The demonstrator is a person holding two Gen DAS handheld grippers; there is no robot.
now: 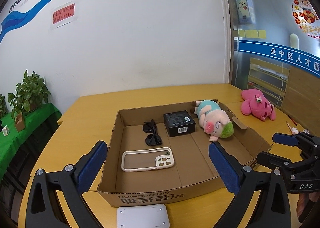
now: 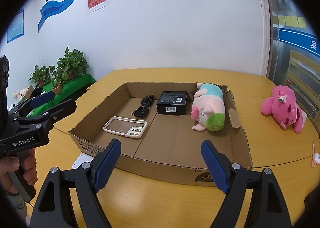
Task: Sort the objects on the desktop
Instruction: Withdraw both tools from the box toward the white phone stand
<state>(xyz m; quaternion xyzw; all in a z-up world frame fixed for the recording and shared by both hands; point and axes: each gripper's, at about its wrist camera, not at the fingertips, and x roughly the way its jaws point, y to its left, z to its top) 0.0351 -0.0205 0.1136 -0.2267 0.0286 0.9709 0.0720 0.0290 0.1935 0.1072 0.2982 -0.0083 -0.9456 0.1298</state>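
A shallow cardboard box (image 1: 115, 138) (image 2: 238, 140) lies on the yellow table (image 1: 90, 112). Inside it are black sunglasses (image 1: 151, 133) (image 2: 144, 107), a black carton (image 1: 179, 126) (image 2: 172, 103), a white phone case (image 1: 148, 159) (image 2: 126, 127) and a pig plush with green hair (image 1: 215, 123) (image 2: 208, 108). A pink plush (image 1: 257, 107) (image 2: 283, 106) rests on the table right of the box. My left gripper (image 1: 157, 145) (image 2: 64, 99) hovers at the box's near edge, wide open and holding nothing. My right gripper (image 2: 161, 142) (image 1: 270, 148) is near the box's near right corner, open too.
A white flat device (image 1: 143, 216) (image 2: 81, 161) lies against the box's front wall. Small items (image 1: 294, 129) (image 2: 315, 157) sit at the table's right edge. Potted plants (image 1: 30, 92) stand on a green-covered bench at the left. A hand (image 2: 12, 170) holds the left gripper's handle.
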